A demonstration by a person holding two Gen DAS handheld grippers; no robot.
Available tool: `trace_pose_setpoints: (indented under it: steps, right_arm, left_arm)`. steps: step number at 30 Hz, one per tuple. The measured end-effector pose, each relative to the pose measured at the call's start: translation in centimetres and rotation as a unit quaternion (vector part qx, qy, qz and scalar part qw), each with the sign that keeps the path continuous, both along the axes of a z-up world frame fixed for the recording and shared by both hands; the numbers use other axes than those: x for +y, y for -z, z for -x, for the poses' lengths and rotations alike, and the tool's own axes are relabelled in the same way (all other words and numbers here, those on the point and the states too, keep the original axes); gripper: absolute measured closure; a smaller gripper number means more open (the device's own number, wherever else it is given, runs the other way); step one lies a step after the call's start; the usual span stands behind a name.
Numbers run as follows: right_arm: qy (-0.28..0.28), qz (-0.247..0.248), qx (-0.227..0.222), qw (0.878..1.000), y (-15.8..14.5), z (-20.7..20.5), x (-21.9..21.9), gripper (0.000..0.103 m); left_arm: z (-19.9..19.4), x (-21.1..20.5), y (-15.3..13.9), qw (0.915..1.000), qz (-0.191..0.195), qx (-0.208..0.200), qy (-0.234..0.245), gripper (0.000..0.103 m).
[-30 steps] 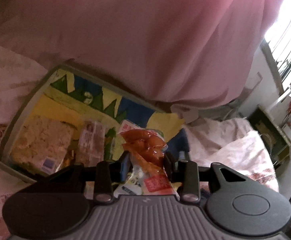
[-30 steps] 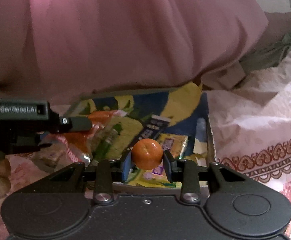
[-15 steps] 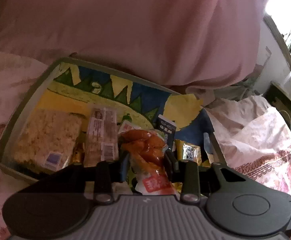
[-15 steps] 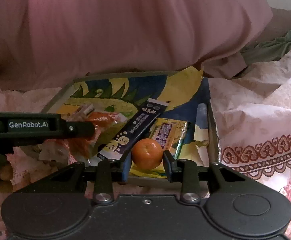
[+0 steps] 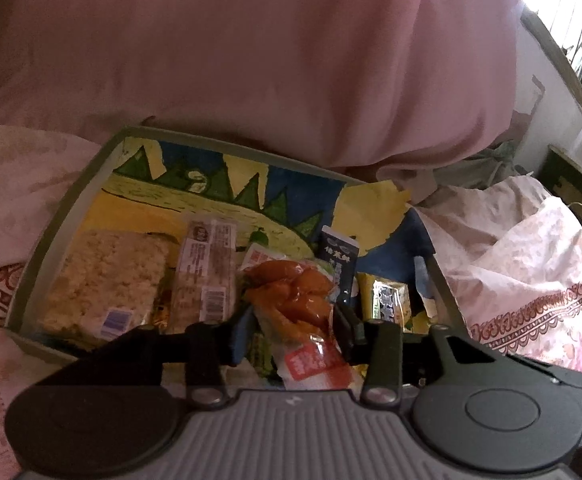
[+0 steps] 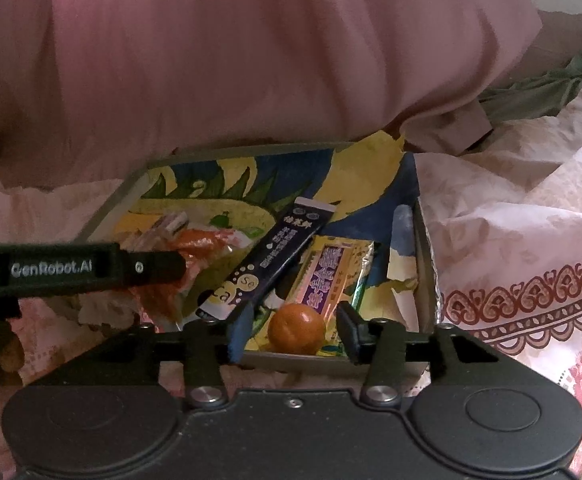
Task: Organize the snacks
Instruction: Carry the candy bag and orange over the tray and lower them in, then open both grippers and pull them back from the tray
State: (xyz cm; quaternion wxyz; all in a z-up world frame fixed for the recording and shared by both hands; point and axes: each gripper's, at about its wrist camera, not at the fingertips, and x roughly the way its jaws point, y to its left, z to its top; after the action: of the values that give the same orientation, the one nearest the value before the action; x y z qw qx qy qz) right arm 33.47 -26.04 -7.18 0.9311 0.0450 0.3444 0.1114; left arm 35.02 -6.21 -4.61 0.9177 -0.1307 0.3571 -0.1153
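A grey tray (image 5: 71, 192) with a colourful drawn lining lies on the bed; it also shows in the right wrist view (image 6: 423, 240). My left gripper (image 5: 291, 328) is shut on an orange snack packet (image 5: 295, 300) over the tray's near edge. My right gripper (image 6: 293, 330) is open; a small orange (image 6: 295, 329) sits between its fingers, apart from both, in the tray's near right corner. In the tray lie a rice cake pack (image 5: 103, 280), a wrapped bar (image 5: 207, 272), a dark blue sachet (image 6: 275, 256) and a yellow packet (image 6: 335, 272).
A big pink pillow (image 5: 251, 60) lies right behind the tray. Floral bedding (image 6: 511, 240) surrounds the tray. The left gripper's arm (image 6: 71, 268) crosses the left of the right wrist view. A window (image 5: 571, 20) is at the far right.
My right gripper has opened and let go of the orange, which now rests in the tray. Both grippers came down closer to the tray; the left one still holds the orange packet.
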Motion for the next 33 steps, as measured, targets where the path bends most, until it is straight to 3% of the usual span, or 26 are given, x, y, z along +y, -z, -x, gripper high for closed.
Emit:
trace_pose_setpoints:
  steps: [10, 19, 25, 33]
  right_arm:
    - [0.034, -0.023, -0.025, 0.999, -2.5, 1.9, -1.6, 0.023]
    - [0.042, -0.027, -0.071, 0.996, -6.0, 5.7, -3.0, 0.003]
    - [0.035, -0.019, -0.101, 0.994, -8.2, 9.1, -3.3, 0.001]
    - [0.011, 0.007, -0.116, 0.993, -9.3, 15.0, -2.4, 0.001]
  left_arm:
    - [2.6, 0.5, -2.1, 0.9997, -0.004, -0.022, -0.009, 0.03]
    - [7.1, 1.2, -6.5, 0.9952, -0.04, -0.083, -0.036, 0.004]
    - [11.0, 1.9, -8.6, 0.9903, -0.06, -0.11, -0.06, 0.0]
    - [16.0, 2.9, -8.6, 0.9886, -0.08, -0.086, -0.093, 0.0]
